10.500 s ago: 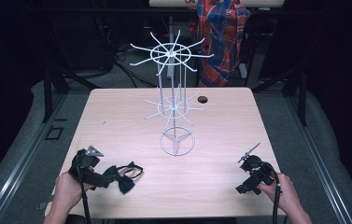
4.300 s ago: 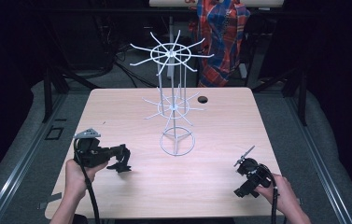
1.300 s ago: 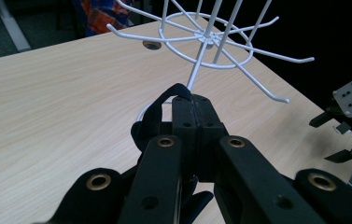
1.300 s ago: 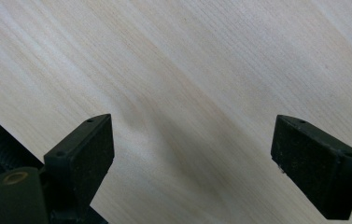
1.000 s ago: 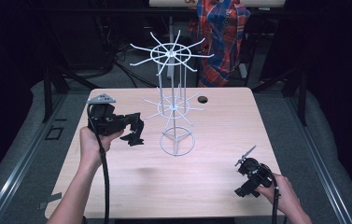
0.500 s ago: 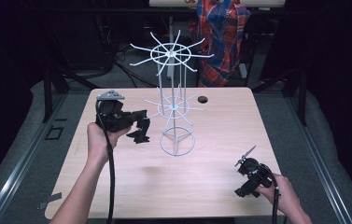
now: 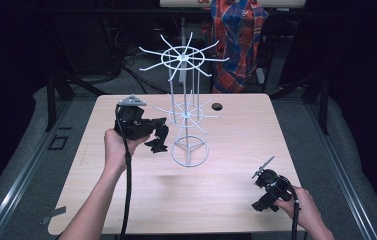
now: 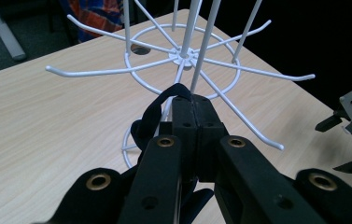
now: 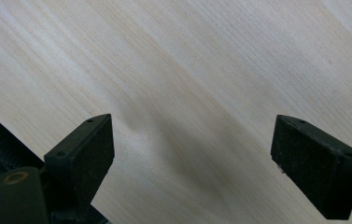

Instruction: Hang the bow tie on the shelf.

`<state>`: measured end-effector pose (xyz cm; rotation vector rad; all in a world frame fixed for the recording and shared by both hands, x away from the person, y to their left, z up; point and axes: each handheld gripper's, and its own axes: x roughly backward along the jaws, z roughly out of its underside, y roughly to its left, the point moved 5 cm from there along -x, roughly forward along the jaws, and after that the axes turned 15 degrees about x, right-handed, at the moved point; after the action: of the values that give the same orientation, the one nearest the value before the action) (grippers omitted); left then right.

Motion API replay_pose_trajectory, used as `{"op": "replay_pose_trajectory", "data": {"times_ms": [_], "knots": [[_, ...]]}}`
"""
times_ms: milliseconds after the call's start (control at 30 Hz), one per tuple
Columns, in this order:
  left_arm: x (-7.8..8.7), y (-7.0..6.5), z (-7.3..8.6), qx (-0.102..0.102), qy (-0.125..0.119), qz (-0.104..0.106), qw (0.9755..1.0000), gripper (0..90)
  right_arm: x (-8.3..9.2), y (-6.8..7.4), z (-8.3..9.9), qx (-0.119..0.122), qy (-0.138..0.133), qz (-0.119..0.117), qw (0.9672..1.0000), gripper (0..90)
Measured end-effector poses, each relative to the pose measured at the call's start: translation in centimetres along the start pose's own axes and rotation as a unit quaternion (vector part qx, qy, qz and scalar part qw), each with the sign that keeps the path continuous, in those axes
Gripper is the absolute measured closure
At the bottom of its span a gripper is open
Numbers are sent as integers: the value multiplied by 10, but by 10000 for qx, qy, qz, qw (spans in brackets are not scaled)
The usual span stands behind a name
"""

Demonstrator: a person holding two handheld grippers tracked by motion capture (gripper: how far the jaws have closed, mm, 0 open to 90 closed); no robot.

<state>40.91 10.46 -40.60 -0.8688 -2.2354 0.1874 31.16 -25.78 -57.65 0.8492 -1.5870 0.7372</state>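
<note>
Carried up from the near left edge of the table (image 7: pixel 126 200) across the earlier frames, the left gripper (image 7: pixel 160 136) had closed in on the white wire rack (image 7: pixel 188 112) by this moment, while the right gripper (image 7: pixel 262 171) kept its place by the near right corner. From the high view, the left hand (image 7: pixel 118 146) held its gripper level with the jaws aimed at the rack's lower ring of hooks, a black bow tie (image 7: pixel 157 145) dangling beneath them just short of the round wire base; that hand was plainly the nearer one, the right gripper lying well apart. Seen from the left gripper view, the left gripper's (image 8: pixel 193 105) jaws were clamped tight on the bow tie's dark strap (image 8: pixel 152 114), whose loop arched up on the left of the pads; the rack's upright rods stood straight ahead, and one long hook (image 8: pixel 89 72) ran crosswise to the left, its upturned tip the likely catch for the loop. From the right gripper view, the right gripper (image 9: pixel 193 144) stood with jaws wide apart and nothing between them, over bare wood.
</note>
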Motion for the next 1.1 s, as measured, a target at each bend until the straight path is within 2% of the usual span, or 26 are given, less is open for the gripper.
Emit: {"op": "replay_pose_trajectory", "data": {"times_ms": [167, 267, 333, 400, 533, 733, 867, 1100], "knots": [[-8, -5, 2, -33, 31, -80, 10000, 898, 0, 0, 0, 3, 6, -3, 10000, 132], [-12, -8, 3, -122, 59, -148, 9998, 899, 0, 0, 0, 8, -10, -12, 10000, 132], [-15, -9, 4, -214, 52, -244, 9995, 898, 0, 0, 0, 8, -21, -20, 10000, 132], [-17, -12, 7, -407, 36, -520, 9978, 898, 0, 0, 0, 10, -18, -22, 10000, 132], [-23, -15, 13, -509, 32, -627, 9967, 898, 0, 0, 0, 9, 20, -1, 10000, 132], [-30, -12, 22, -491, 13, -723, 9962, 898, 0, 0, 0, 12, 12, -18, 10000, 132], [-32, -10, 27, -489, -99, -813, 9954, 898, -1, 1, 0, -12, -10, -14, 10000, 132], [-37, -1, 32, -291, -60, -749, 9967, 898, 0, 0, 0, 17, 46, -19, 10000, 133]]}}
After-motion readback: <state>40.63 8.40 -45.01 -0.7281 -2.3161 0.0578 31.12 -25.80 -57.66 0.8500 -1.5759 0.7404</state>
